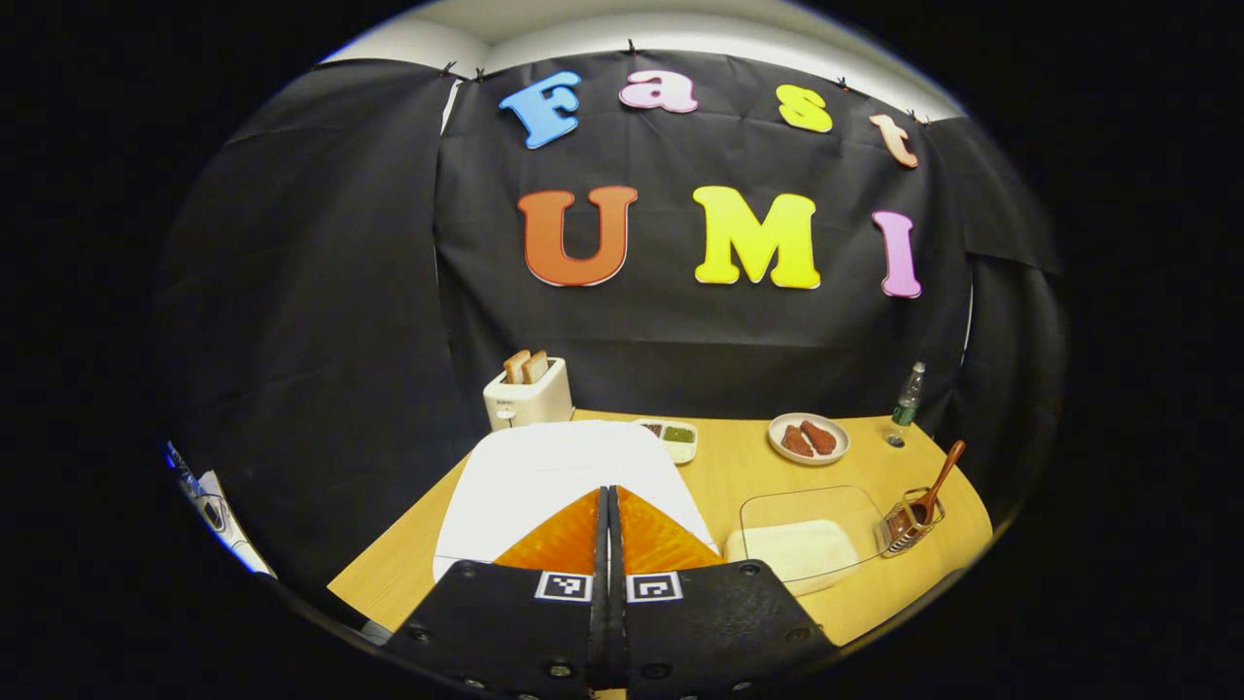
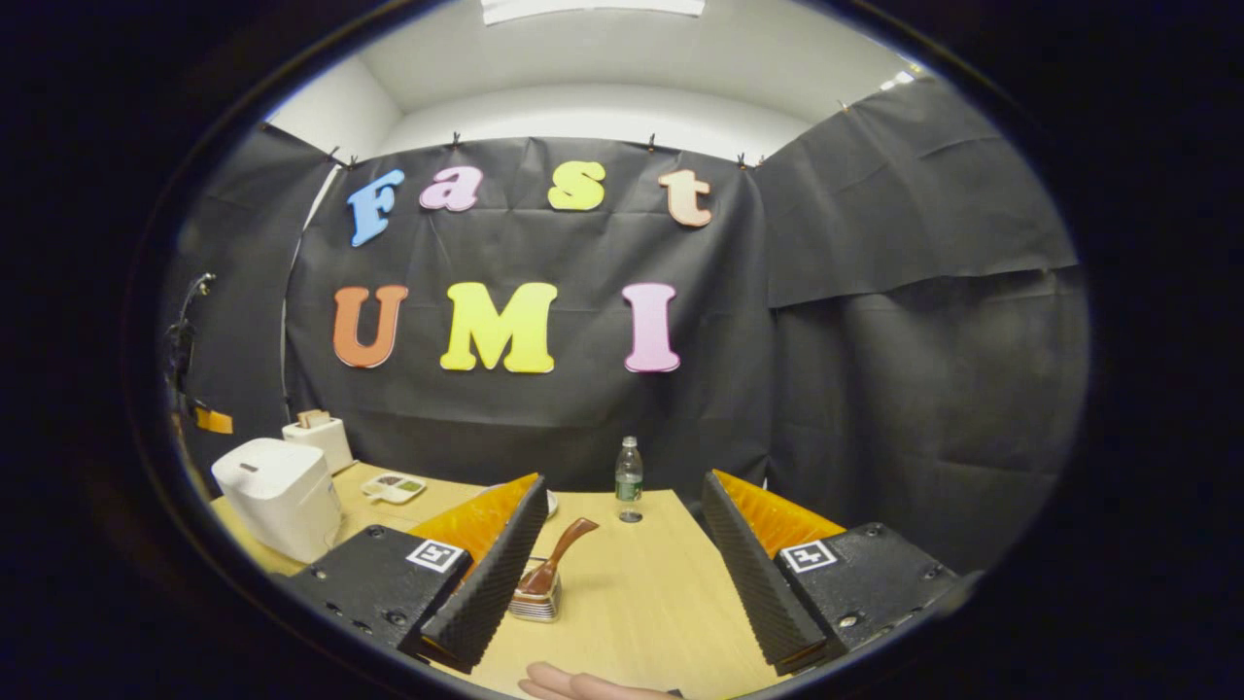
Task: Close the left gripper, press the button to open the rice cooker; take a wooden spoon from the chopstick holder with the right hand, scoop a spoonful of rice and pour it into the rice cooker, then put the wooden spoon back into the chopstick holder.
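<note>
In the left gripper view, my left gripper [image 1: 610, 491] is shut with nothing between its fingers, hovering just above the white rice cooker [image 1: 544, 476], whose lid is down. To the right lies a clear container of rice [image 1: 797, 544], and beyond it a wire chopstick holder [image 1: 909, 525] with the wooden spoon [image 1: 941, 481] leaning in it. In the right gripper view, my right gripper [image 2: 622, 506] stands wide open above the table, with the wooden spoon [image 2: 556, 564] and the chopstick holder [image 2: 536, 595] just ahead near its left finger. The rice cooker [image 2: 277, 491] stands far left.
A white toaster [image 1: 528, 391] with toast stands behind the cooker. A small sauce dish [image 1: 671, 437], a plate of food [image 1: 809, 437] and a water bottle [image 1: 907, 403] line the back of the wooden table [image 1: 739, 467]. A person's fingers [image 2: 583, 685] show at the bottom edge.
</note>
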A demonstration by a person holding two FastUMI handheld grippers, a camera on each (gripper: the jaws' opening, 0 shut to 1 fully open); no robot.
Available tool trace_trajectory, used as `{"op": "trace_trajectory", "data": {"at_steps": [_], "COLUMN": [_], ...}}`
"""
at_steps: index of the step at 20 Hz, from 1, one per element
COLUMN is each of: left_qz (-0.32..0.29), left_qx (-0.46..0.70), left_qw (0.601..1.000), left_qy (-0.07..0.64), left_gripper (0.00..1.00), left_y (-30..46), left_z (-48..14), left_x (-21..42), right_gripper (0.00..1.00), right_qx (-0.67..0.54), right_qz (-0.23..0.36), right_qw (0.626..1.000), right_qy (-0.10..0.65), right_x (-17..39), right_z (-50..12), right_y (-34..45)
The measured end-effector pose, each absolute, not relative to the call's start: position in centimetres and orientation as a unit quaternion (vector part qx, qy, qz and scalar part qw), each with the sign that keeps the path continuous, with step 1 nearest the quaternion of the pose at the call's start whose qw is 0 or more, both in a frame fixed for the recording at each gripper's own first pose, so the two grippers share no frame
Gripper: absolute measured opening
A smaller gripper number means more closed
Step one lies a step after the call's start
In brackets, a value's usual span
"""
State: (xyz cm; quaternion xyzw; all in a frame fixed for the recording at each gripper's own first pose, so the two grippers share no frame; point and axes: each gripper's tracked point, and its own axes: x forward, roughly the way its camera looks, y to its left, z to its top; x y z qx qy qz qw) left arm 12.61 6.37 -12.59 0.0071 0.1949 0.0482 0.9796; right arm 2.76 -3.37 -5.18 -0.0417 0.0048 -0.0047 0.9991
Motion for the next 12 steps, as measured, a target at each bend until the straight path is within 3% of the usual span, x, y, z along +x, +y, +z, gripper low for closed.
{"op": "trace_trajectory", "data": {"at_steps": [12], "left_qz": [0.063], "left_qx": [0.006], "left_qw": [0.965], "left_qy": [0.253], "left_gripper": [0.00], "left_y": [7.8], "left_z": [-18.1], "left_x": [14.4], "right_gripper": [1.00], "right_qx": [-0.054], "right_qz": [0.007], "right_qw": [0.998], "right_qy": [0.031], "right_x": [4.3], "right_z": [-8.4], "right_y": [-2.5]}}
